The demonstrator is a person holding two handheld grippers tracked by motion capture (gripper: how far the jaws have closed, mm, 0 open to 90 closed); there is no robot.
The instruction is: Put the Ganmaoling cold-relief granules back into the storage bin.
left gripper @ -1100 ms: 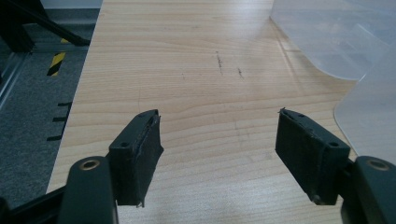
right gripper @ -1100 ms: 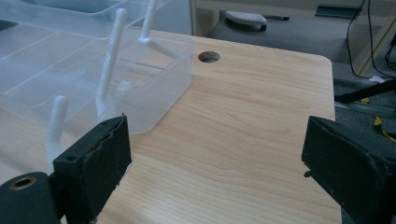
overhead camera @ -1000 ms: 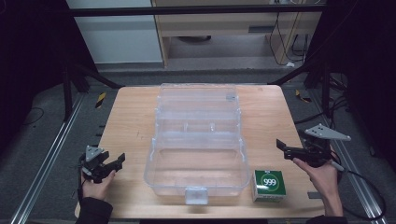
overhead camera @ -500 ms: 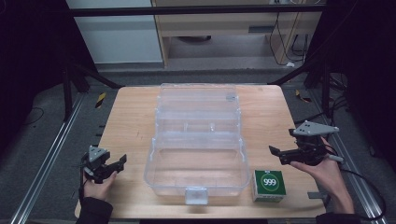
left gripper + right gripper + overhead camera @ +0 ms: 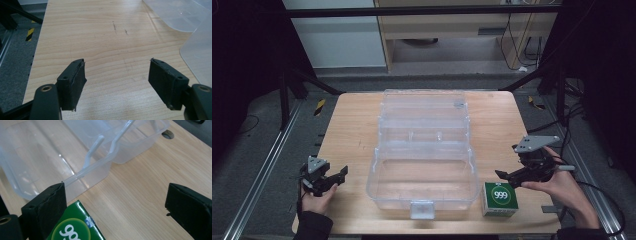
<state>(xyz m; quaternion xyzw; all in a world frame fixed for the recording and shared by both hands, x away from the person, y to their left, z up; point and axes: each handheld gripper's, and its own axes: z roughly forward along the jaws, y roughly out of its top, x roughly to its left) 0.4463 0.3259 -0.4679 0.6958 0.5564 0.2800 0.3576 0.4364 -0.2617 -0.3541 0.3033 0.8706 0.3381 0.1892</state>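
A clear plastic box lies open in the middle of the wooden table, its lid folded back toward the far side. A green carton marked 999 stands by the box's front right corner. My right gripper hovers just above and right of the carton, pointing left. Its jaws have just been opening and stand wide in the right gripper view, with only bare wood between them and the carton under the left jaw. My left gripper rests open near the front left edge, its jaws over bare wood.
Metal rails run along both sides of the table. A cable hole sits in the tabletop beyond the clear box. The box's edge lies to the right of my left gripper.
My right gripper has shifted left toward the green carton and the clear box. The left gripper has stayed where it was.
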